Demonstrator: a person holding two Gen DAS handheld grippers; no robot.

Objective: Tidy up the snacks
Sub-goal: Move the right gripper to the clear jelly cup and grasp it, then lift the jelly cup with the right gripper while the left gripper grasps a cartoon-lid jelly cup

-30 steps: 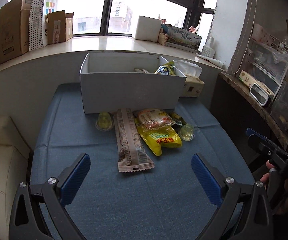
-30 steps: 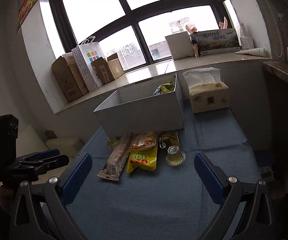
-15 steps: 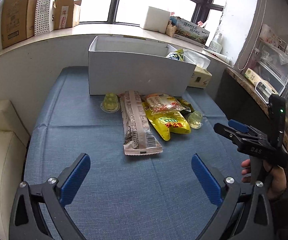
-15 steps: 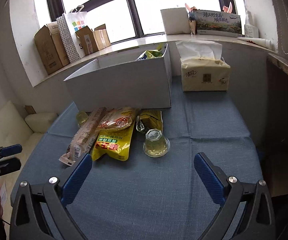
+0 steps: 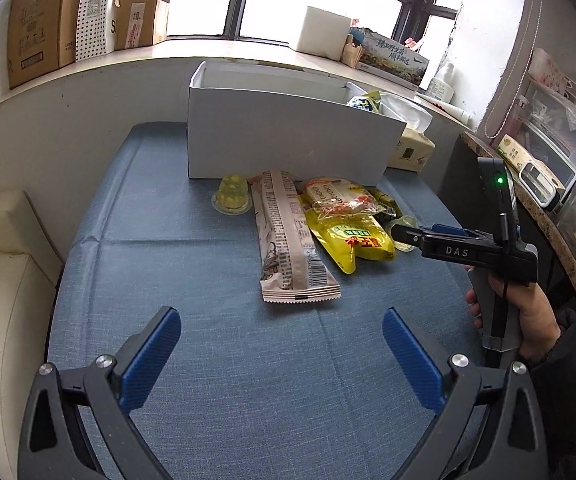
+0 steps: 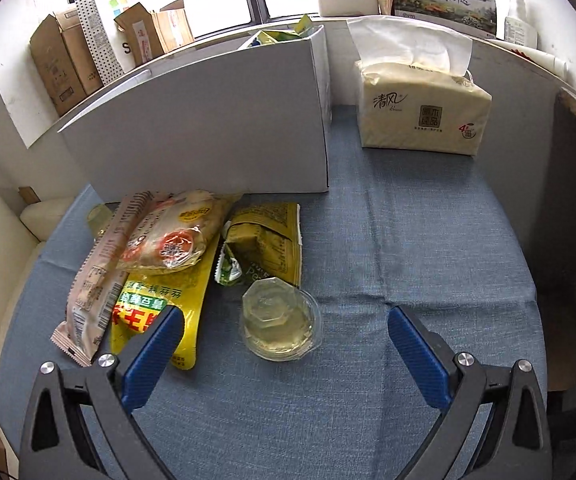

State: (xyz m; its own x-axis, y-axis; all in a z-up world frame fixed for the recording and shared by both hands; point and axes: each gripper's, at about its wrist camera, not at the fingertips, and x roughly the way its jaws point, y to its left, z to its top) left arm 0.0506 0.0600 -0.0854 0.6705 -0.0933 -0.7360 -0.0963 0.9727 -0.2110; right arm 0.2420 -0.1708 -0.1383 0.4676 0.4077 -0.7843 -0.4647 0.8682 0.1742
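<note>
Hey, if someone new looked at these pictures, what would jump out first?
Probably the heap of snacks on the blue tablecloth, above all the yellow pouch, just before the white box. Next, the clear jelly cup lying between the open right hand-held gripper fingers.

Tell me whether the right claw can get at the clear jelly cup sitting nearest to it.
Probably yes. The right claw is open and the clear plastic jelly cup stands between its blue fingers, on bare blue tablecloth, with only the yellow snack bag close beside.
</note>
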